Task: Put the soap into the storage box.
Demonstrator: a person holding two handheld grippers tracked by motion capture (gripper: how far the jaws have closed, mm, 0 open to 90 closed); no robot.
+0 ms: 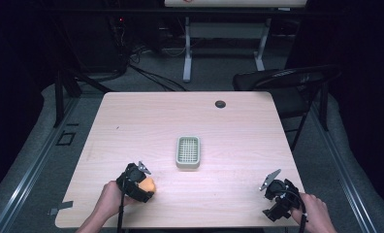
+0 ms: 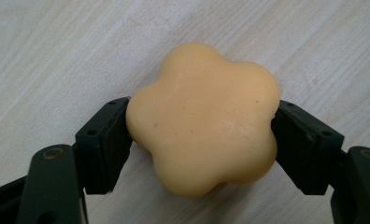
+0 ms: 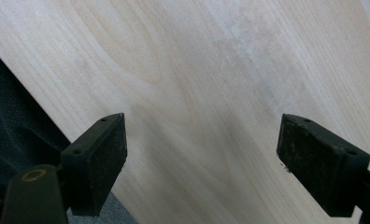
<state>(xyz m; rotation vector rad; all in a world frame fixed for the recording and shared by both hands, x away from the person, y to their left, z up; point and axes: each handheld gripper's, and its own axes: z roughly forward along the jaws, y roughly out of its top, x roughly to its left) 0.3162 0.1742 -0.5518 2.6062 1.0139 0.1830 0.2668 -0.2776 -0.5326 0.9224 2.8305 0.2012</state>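
- At the table's [image 1: 132, 116] near left corner, the left gripper [image 1: 144, 184] is clenched on a soap [image 1: 148, 185] — a pale orange-yellow bar moulded as a rounded flower with five or six lobes.
- In the left gripper view the soap [image 2: 204, 119] looks waxy and smooth, faintly glossy, with a few tiny dark specks; it rests on the wood, and the black pads [image 2: 109, 140] press into its lobes from either side.
- The pads are matt black blocks, rubbery in look, fixed to dark arms with small screws.
- Mid-table, well apart from the soap and to its right, sits a tray [image 1: 188, 152]: a pale green rounded rectangle with a slatted, grid-like inside.
- Further back lies a small dark round cap [image 1: 220, 104] set in the tabletop.
- At the near right corner the right gripper [image 1: 272, 190] is released — in the right gripper view its jaws stand wide with bare wood between them, hovering by the table's edge.
- The table is a light wood-grain laminate, smooth, with soft swirls of grain [image 3: 174, 70] and a few faint scuffs.
- The room is dark: grey carpet, black cables on the floor at the back, a white desk frame [image 1: 187, 48] behind, and a black folding chair [image 1: 287, 80] at the far right.
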